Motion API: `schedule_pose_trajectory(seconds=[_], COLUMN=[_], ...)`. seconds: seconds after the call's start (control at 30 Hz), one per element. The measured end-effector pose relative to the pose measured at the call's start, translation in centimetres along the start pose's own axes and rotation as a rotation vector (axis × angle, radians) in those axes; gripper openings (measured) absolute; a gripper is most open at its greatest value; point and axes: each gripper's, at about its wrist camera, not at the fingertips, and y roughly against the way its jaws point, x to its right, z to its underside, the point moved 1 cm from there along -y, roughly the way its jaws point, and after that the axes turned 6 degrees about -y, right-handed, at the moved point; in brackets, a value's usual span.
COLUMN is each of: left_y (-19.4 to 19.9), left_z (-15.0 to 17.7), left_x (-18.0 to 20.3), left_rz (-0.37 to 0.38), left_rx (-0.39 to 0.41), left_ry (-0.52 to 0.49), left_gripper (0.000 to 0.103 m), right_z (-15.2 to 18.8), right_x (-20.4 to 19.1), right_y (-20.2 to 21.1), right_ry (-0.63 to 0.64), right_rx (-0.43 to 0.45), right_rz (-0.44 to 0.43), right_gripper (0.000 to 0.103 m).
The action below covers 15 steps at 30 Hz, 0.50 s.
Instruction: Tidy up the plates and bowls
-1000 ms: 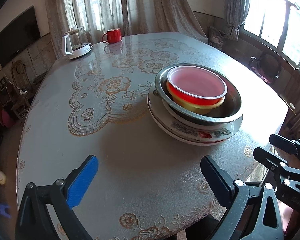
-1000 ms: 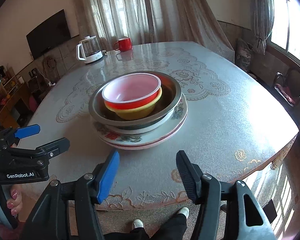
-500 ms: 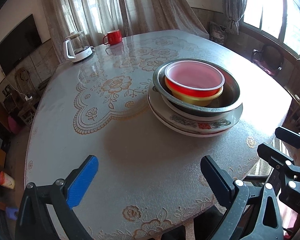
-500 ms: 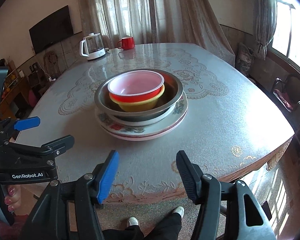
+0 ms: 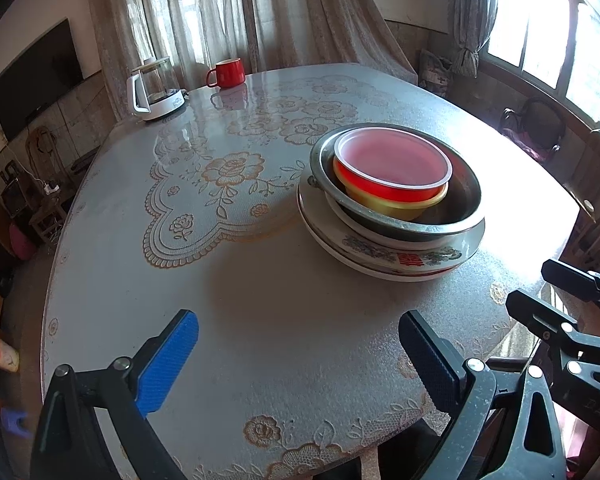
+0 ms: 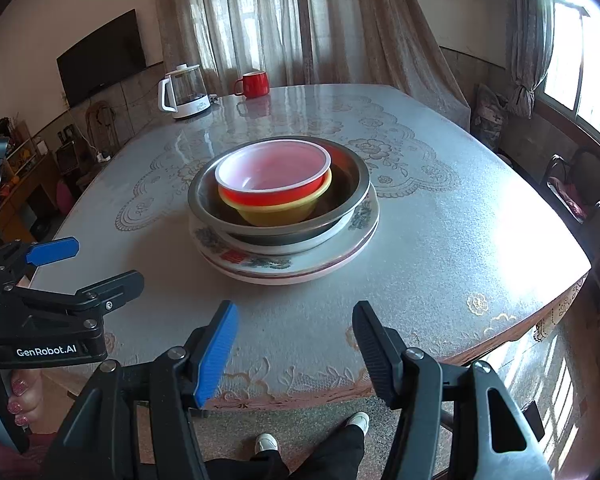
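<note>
**On the table's near half: one nested stack, both grippers empty**

On the near half of the table in front of you sits the stack: a red bowl nested in a yellow bowl, both inside a steel basin, which rests on two floral plates, one under the other. At the far edge, well apart from the stack, stand a glass kettle and a red mug. Nothing lies between the stack and your tools.

Your right gripper hangs over the table's near edge, short of the plates, its jaws spread wide and gripping nothing. Your left gripper hovers above the tabletop to the stack's left, likewise wide open and empty, touching nothing.
</note>
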Motion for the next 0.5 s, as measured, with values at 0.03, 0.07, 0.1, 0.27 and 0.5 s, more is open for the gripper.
schedule_pose_trajectory(seconds=[0.03, 0.07, 0.1, 0.27, 0.5], left_y=[0.01, 0.01, -0.01, -0.23, -0.4], left_z=[-0.07, -0.13, -0.19, -0.35, -0.49], left_x=[0.02, 0.04, 0.07, 0.15, 0.2], left_rz=[0.0, 0.001, 0.002, 0.008, 0.012], left_rx=[0.002, 0.004, 0.005, 0.002, 0.003], left_ry=[-0.001, -0.001, -0.002, -0.001, -0.001], left_gripper=[0.101, 0.101, 0.101, 0.101, 0.101], right_z=[-0.05, -0.09, -0.14, -0.33, -0.5], right_x=[-0.03, -0.11, -0.16, -0.23, -0.35], right_y=[-0.02, -0.05, -0.06, -0.2, -0.38], right_ry=[0.002, 0.003, 0.006, 0.009, 0.014], right_rx=[0.0, 0.002, 0.003, 0.001, -0.002], right_rz=[0.001, 0.002, 0.002, 0.003, 0.005], right_gripper=[0.06, 0.06, 0.06, 0.06, 0.06])
